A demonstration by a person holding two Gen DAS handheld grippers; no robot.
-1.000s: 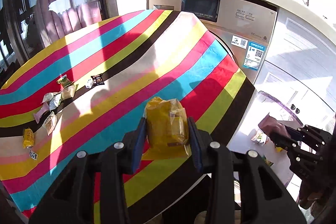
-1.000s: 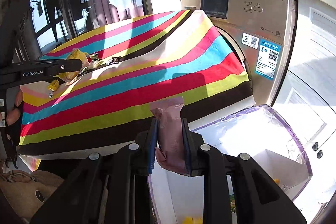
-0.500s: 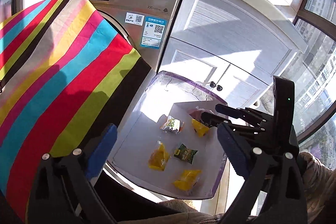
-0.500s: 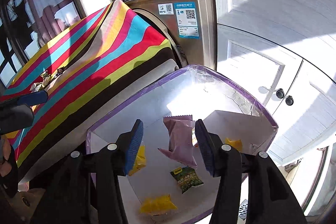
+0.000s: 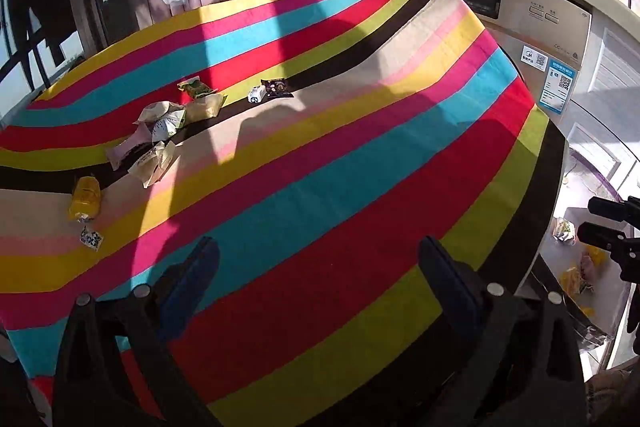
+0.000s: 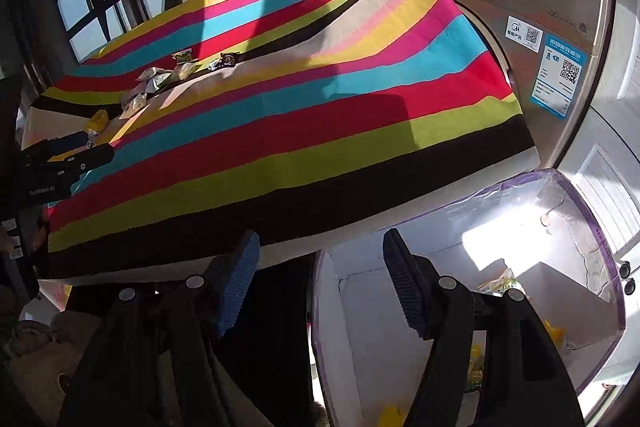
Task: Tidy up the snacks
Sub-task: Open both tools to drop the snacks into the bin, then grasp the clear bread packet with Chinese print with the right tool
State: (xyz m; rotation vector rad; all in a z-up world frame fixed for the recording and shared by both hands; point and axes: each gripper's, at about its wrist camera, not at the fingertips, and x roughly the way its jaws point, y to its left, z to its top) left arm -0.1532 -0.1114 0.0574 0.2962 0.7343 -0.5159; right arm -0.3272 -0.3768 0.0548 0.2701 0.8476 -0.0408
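- Left gripper [image 5: 318, 279]: fingers spread, empty, above striped table [image 5: 320, 167].
- Right gripper [image 6: 320, 283]: fingers spread, empty, beside box [image 6: 600, 227].
- Step: between loads; next, reach loose snacks [image 5: 160, 131].

Table under multicoloured striped cloth [image 5: 320, 155], hard sunlight and shadow bands across it. Champagne-coloured front-loading washing machine [image 5: 520, 7] just behind, beside white panelled cabinet doors [image 6: 616, 187]. Dark-framed windows [image 5: 48, 27] at left.
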